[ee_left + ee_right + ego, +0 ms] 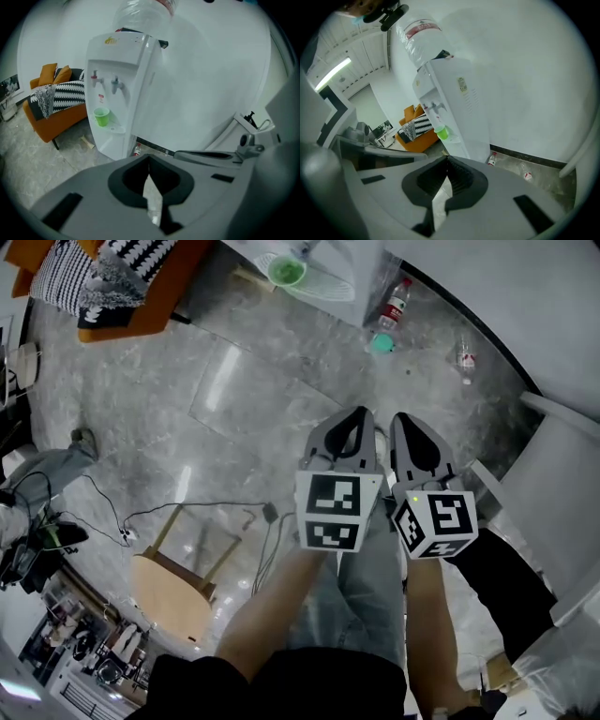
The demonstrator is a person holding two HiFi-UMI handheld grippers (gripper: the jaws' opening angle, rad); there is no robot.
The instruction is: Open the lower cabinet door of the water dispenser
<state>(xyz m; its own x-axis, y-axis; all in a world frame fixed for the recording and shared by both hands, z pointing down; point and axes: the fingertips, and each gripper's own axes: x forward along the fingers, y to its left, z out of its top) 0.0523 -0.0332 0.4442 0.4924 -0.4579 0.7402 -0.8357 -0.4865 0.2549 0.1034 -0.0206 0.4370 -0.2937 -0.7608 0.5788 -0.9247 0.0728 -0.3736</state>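
The white water dispenser (123,89) stands against the wall with a clear bottle on top and a green cup (101,116) on its drip tray. Its lower cabinet door (109,146) shows below the tray, shut, partly hidden by my left gripper's body. In the right gripper view the dispenser (457,105) shows from its side, with the cup (442,132). In the head view my left gripper (354,414) and right gripper (405,419) are side by side over the floor, well short of the dispenser. Both are shut with nothing between the jaws.
An orange sofa (55,112) with striped cushions sits left of the dispenser. Plastic bottles (394,304) (466,359) lie on the grey floor near the wall. A round wooden stool (173,585) and cables are at my left. A white fixture (562,493) is at my right.
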